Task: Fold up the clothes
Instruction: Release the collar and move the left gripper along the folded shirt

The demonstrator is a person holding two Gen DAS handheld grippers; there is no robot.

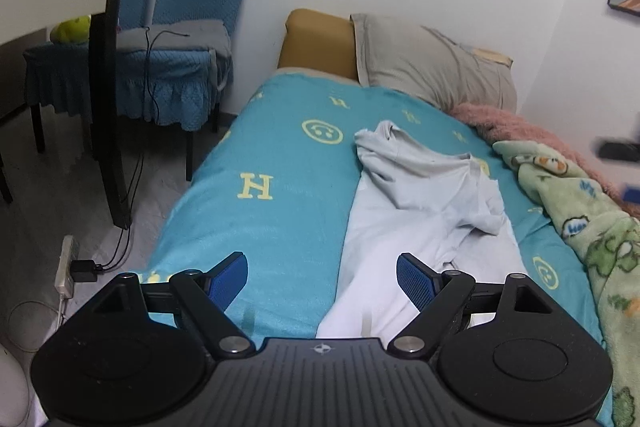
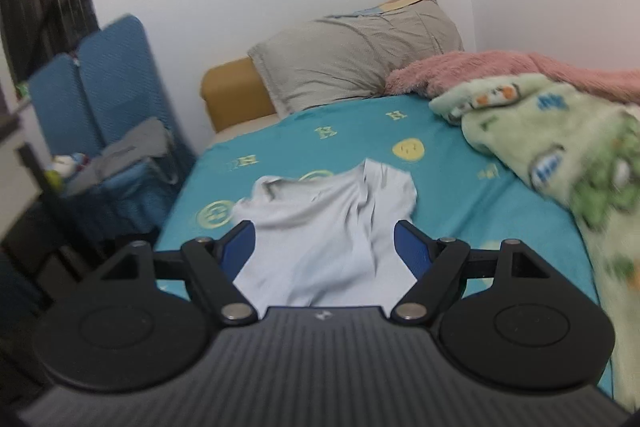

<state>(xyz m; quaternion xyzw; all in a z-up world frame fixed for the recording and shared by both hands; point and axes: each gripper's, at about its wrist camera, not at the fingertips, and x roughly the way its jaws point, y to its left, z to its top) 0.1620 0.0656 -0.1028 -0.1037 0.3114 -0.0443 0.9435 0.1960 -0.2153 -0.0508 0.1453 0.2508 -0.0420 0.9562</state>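
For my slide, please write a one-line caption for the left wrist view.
Open left gripper above a pale shirt lying partly folded on the teal bedsheet.

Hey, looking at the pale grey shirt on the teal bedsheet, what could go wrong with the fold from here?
1. The pale grey shirt has one side flopped over in a bunched heap near the collar, so creases may get folded in.
2. Both the left gripper and the right gripper stand open and hold nothing, so the loose fold may slump.
3. The green cartoon-print fleece blanket lies close beside it and could get snagged.
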